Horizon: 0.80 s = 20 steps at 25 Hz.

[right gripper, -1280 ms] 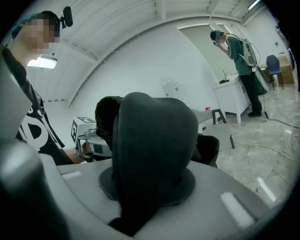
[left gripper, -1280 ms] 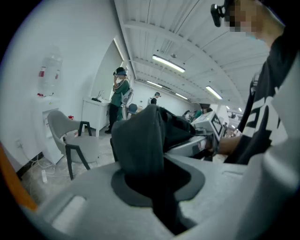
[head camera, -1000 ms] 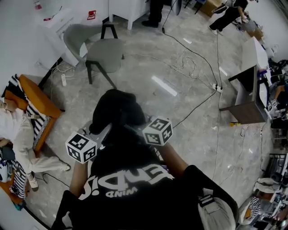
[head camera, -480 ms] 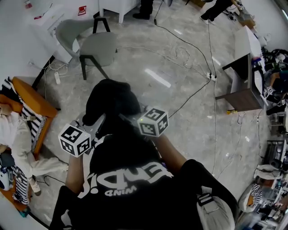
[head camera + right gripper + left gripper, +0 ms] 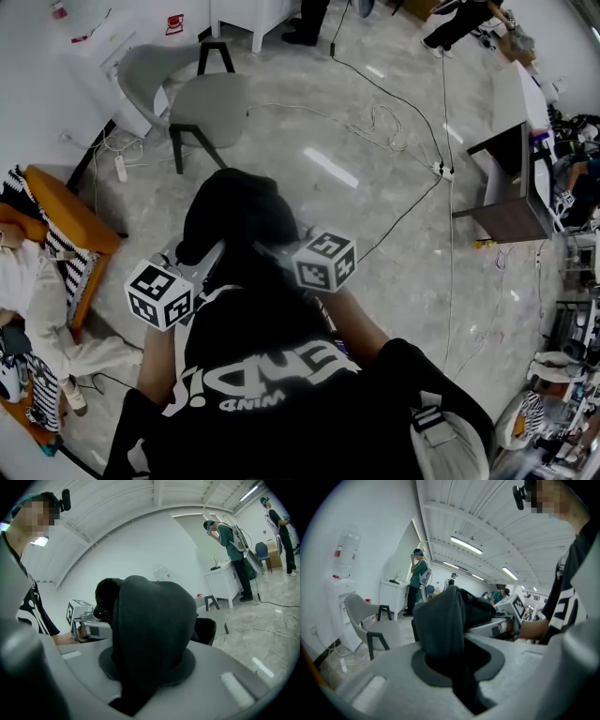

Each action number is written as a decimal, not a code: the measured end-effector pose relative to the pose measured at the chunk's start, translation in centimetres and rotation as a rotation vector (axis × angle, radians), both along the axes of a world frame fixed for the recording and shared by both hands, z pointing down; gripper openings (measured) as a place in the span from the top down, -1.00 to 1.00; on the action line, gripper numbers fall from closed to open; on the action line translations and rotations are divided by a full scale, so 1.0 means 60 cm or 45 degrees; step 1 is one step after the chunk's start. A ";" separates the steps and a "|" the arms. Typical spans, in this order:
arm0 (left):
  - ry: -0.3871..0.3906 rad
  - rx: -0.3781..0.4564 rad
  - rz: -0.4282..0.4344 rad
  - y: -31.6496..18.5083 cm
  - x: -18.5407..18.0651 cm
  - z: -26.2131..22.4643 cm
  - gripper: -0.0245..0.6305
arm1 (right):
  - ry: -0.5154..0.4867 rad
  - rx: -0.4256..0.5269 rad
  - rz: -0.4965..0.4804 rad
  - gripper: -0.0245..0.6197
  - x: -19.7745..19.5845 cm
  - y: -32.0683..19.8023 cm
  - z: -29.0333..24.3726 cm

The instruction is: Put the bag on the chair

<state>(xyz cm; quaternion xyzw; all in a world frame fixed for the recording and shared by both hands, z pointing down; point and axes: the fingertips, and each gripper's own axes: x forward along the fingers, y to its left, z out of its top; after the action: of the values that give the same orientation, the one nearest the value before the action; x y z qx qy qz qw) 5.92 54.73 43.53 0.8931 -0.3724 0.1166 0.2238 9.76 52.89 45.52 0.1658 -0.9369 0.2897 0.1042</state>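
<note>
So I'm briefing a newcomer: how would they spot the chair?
Start at the white water dispenser. The chair stands right beside it: a grey shell seat on dark legs, unlike the orange seat further left.

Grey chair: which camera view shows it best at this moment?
The head view: the grey chair stands whole on the floor ahead, with its seat, back and legs unobstructed. The left gripper view shows it smaller at the left, beside the bag. In the right gripper view the bag fills the middle and the chair cannot be made out clearly.
</note>
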 end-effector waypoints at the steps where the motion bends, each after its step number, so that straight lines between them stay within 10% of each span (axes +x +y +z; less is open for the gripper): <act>1: 0.001 -0.001 0.002 -0.012 -0.002 0.002 0.74 | -0.002 -0.003 0.002 0.69 -0.002 -0.012 0.002; 20: 0.029 -0.062 0.068 -0.382 -0.029 -0.001 0.74 | -0.019 -0.054 0.078 0.69 -0.027 -0.375 -0.004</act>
<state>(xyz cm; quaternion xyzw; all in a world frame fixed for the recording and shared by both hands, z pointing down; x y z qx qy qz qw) 4.20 31.82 43.45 0.8983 -0.3428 0.1216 0.2466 8.12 30.37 45.30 0.1902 -0.9257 0.3139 0.0918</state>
